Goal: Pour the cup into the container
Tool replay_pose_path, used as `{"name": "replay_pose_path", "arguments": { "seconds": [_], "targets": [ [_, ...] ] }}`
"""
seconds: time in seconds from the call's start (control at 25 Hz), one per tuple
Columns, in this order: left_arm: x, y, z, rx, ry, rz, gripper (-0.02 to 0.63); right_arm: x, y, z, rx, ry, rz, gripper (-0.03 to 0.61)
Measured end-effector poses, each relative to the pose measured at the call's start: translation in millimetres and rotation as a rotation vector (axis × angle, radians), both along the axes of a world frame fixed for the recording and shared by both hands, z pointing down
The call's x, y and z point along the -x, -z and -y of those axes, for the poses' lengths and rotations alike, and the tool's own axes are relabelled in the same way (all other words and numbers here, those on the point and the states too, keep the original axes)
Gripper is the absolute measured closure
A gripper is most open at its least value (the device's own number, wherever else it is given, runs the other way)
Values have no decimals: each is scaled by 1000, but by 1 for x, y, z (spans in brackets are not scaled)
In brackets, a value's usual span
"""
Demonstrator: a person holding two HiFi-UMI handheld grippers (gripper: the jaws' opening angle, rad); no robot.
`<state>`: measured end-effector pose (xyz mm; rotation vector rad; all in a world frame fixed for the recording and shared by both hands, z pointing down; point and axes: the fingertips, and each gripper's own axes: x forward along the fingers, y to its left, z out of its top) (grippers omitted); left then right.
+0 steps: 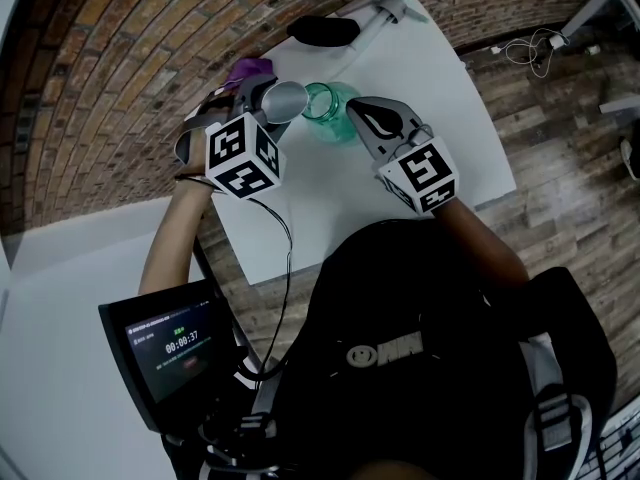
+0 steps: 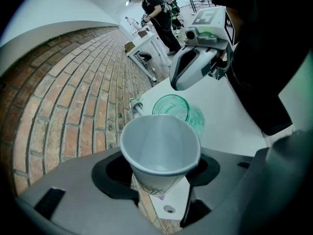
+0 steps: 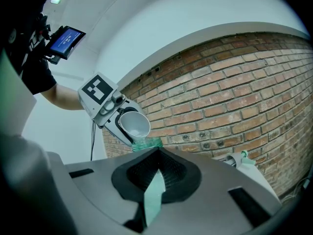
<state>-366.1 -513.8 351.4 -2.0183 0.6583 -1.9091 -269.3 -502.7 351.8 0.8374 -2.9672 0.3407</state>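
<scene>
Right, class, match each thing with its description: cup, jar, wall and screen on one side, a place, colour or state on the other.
Things:
1 cup
2 jar
3 wall
4 screen

Descriptions:
A brick
B lit
C green, see-through
D tipped, in the left tool

Pairs: 1-D, 2-C, 3-A, 4-B

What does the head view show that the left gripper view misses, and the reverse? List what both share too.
Only the head view: the tablet with a timer, the purple thing and the black thing at the white table's far end. Only the left gripper view: the inside of the paper cup and a second person in the background. Both: that cup tilted toward the green jar, the right gripper, the table.
</scene>
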Motion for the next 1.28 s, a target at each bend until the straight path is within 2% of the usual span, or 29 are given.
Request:
{"name": "replay_pose_path", "arguments": {
  "seconds": [1.28],
  "targets": [
    [0,1,0,1,-28,45,327,4,1,-3,2,6,0,583]
  ]
}}
